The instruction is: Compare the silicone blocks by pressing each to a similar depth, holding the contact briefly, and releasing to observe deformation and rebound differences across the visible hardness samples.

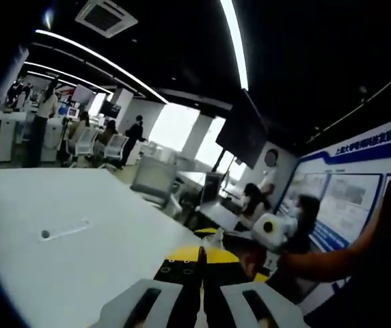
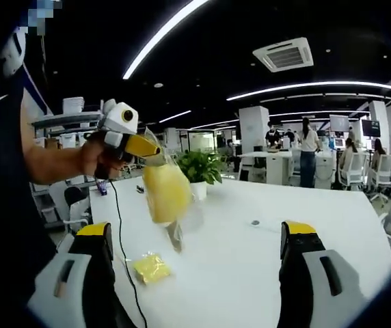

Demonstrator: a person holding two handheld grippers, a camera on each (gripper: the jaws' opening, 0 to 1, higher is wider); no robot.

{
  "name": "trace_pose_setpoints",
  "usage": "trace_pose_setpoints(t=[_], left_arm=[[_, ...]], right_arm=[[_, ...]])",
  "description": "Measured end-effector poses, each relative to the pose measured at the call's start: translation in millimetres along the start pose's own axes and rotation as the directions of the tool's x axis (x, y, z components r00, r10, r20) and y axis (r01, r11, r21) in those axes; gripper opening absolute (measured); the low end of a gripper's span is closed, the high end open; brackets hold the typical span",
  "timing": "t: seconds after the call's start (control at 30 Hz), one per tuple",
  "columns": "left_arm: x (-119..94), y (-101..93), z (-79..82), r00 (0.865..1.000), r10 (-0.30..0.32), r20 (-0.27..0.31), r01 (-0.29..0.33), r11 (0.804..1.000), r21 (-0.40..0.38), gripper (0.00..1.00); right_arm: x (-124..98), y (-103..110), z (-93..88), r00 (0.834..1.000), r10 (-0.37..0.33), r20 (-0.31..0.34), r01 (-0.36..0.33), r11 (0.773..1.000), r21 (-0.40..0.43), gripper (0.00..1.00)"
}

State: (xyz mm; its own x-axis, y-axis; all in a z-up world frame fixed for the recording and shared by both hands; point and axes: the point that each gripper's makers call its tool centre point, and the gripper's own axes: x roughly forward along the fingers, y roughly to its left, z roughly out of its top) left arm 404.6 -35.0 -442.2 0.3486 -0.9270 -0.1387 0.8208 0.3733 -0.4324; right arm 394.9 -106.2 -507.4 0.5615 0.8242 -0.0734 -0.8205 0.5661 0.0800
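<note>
The white table (image 2: 271, 253) is the biggest thing in the right gripper view, spreading from the centre down to 6 o'clock; its far edge runs across the middle of the view and its right edge drops toward 4 o'clock, with bare surface between the two jaws. In the left gripper view the same table (image 1: 79, 239) fills the lower left, its edge slanting from 11 o'clock down toward 5 o'clock, with open floor and office chairs past it.

Behind it lies an open-plan office with dark ceiling, long light strips and an air-conditioning vent; people stand and sit at desks around 2 to 3 o'clock in the right gripper view. A wall poster (image 1: 359, 198) sits at 3 o'clock in the left gripper view.

The right gripper (image 2: 195, 273) has its jaws set wide apart at 7 and 5 o'clock, nothing between them. The left gripper (image 1: 201, 301) has its jaws drawn together; in the right gripper view it appears at 10 o'clock, held by a hand (image 2: 103, 160), clamped on the top of a clear bag (image 2: 168, 198) that hangs above the table. Inside the bag is a yellow silicone block (image 2: 165, 191).

A second, smaller yellow block (image 2: 151, 266) lies in its wrapper on the table at 7 o'clock, just right of a black cable (image 2: 124, 253). A potted plant (image 2: 199, 171) stands on the table's far side, just right of the hanging bag.
</note>
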Motion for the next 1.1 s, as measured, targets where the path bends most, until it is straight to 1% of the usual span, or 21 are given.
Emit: trace_pose_setpoints(t=[0.07,0.1,0.2,0.23,0.37,0.53,0.6,0.7,0.77,0.9,1.0,1.07,1.1], left_arm=[[0,-2.3,0.8,1.000,-0.004,0.000,0.004,1.000,-0.001,0.00],[-1,-4.5,1.5,1.000,-0.008,0.002,0.008,1.000,-0.001,0.00],[-2,-8.5,3.0,1.000,-0.016,0.005,0.017,1.000,-0.005,0.00],[-2,-10.2,3.8,1.000,-0.020,0.006,0.020,1.000,-0.005,0.00],[-3,-16.6,5.5,0.999,-0.035,0.008,0.035,0.999,-0.010,0.00],[-4,-26.5,5.5,0.998,-0.058,0.000,0.058,0.998,-0.007,0.00],[-5,-30.6,5.9,0.998,-0.069,-0.001,0.069,0.998,-0.007,0.00],[-7,-34.9,6.8,0.997,-0.076,0.003,0.076,0.997,-0.010,0.00],[-8,-37.2,7.4,0.997,-0.079,0.006,0.079,0.997,-0.014,0.00],[-12,-40.8,9.0,0.997,-0.082,0.009,0.082,0.997,-0.013,0.00],[-14,-41.7,9.9,0.996,-0.084,0.015,0.084,0.996,-0.019,0.00],[-15,-42.5,10.4,0.996,-0.087,0.019,0.087,0.996,-0.025,0.00],[-15,-43.3,10.7,0.996,-0.089,0.021,0.090,0.996,-0.028,0.00]], right_arm=[[3,3,1.2,1.000,0.024,-0.002,-0.024,1.000,0.002,0.89],[6,7,1.0,0.999,0.048,-0.007,-0.048,0.999,0.005,0.88],[12,13,0.2,0.997,0.078,-0.015,-0.078,0.997,0.000,0.87],[14,18,0.4,0.995,0.102,-0.016,-0.102,0.995,0.010,0.86],[22,24,1.1,0.991,0.131,-0.011,-0.131,0.991,0.009,0.85],[28,32,7.6,0.985,0.174,0.018,-0.174,0.984,0.019,0.81],[29,36,11.1,0.981,0.190,0.031,-0.191,0.982,0.016,0.78],[30,43,16.8,0.974,0.221,0.052,-0.223,0.974,0.042,0.72],[31,49,20.7,0.971,0.232,0.065,-0.234,0.972,0.025,0.70],[32,57,23.5,0.965,0.252,0.080,-0.254,0.967,0.018,0.64],[33,64,25.1,0.957,0.278,0.089,-0.282,0.959,0.036,0.58],[32,70,27.2,0.945,0.311,0.098,-0.318,0.946,0.062,0.49],[32,71,28.7,0.945,0.310,0.100,-0.317,0.947,0.060,0.47]])
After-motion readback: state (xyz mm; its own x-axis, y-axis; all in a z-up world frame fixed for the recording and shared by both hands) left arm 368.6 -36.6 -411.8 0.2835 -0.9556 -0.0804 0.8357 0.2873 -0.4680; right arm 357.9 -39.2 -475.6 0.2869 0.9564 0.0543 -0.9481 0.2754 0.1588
